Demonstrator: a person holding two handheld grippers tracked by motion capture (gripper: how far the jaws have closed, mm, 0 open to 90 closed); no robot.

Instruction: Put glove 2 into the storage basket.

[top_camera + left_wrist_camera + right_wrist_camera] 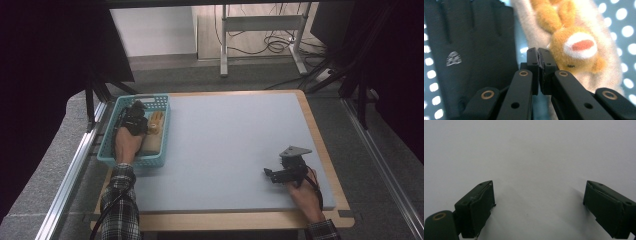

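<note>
The grey mat (225, 145) covers most of the wooden table (320, 135), leaving a thin strip of wood along its far, right and near edges, and its wide middle lies bare between the two hands. A turquoise perforated basket (111, 145) sits at the table's left edge, partly overhanging it. The left gripper (136, 107) reaches down into the basket with its jaws pressed together, gripping nothing that can be made out. In the left gripper view a black glove (469, 50) lies just left of the closed tips and an orange-and-cream plush toy (576, 47) just right of them; both are cut off at the top of the frame. The right gripper (268, 173) rests near the mat's near right corner, jaws spread wide over bare mat, well apart from the basket.
</note>
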